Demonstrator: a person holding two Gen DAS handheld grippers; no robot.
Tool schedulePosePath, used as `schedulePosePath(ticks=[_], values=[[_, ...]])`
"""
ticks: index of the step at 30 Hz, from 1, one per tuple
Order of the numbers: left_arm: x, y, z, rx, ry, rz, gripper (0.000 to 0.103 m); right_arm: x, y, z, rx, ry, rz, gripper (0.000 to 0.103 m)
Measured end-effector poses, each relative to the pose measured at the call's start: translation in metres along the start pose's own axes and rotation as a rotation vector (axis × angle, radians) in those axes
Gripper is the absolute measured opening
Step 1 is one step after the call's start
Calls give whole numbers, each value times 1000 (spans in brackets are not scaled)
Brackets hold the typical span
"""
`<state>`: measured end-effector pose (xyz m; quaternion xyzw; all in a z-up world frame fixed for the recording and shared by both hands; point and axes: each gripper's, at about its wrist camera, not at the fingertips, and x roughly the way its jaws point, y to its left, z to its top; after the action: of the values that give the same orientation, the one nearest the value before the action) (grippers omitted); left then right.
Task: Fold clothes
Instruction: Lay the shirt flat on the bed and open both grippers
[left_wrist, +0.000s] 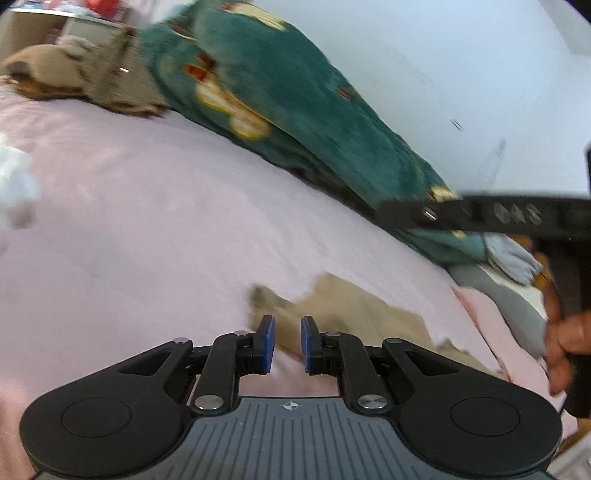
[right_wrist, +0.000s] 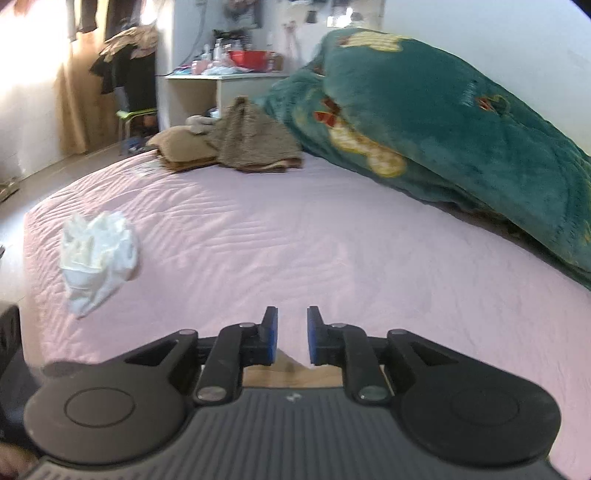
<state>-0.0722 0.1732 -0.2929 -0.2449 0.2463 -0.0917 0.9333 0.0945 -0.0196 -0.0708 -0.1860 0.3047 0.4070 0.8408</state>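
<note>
We've got both grippers — left (left_wrist: 287, 345) and right (right_wrist: 292, 335) — gaping with nothing in them, low over the tan garment (left_wrist: 354, 314) lying rumpled on the bed (right_wrist: 258, 251), probably lining up on its edges for a fold.

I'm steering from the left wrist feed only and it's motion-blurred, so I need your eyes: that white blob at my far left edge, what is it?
Observer: In the right wrist view it's a crumpled white garment lying on the pink bedspread, apart from everything else.
Operator: Is the right gripper holding anything?
Observer: No. The right gripper is open, with only a sliver of tan cloth showing beneath it.
Operator: What's past the brown pile?
Observer: A white desk carrying a red basin, with clothes hanging to its left.
</note>
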Motion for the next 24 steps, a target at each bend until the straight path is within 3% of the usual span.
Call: schedulePosePath(ticks=[5, 8, 11, 19, 24], values=[[-8, 0, 12, 32, -9, 0, 18, -28, -22, -20, 57, 0, -74, 33], [-3, -20, 19, 95, 5, -29, 18, -47, -41, -36, 104, 0, -130, 38], [12, -44, 19, 171, 43, -48, 25, -66, -59, -53, 151, -1, -186, 46], [66, -113, 3, 372, 152, 12, 36, -125, -138, -173, 387, 30, -317, 56], [102, -145, 26, 482, 163, 55, 41, -145, -185, -240, 534, 38, -372, 59]])
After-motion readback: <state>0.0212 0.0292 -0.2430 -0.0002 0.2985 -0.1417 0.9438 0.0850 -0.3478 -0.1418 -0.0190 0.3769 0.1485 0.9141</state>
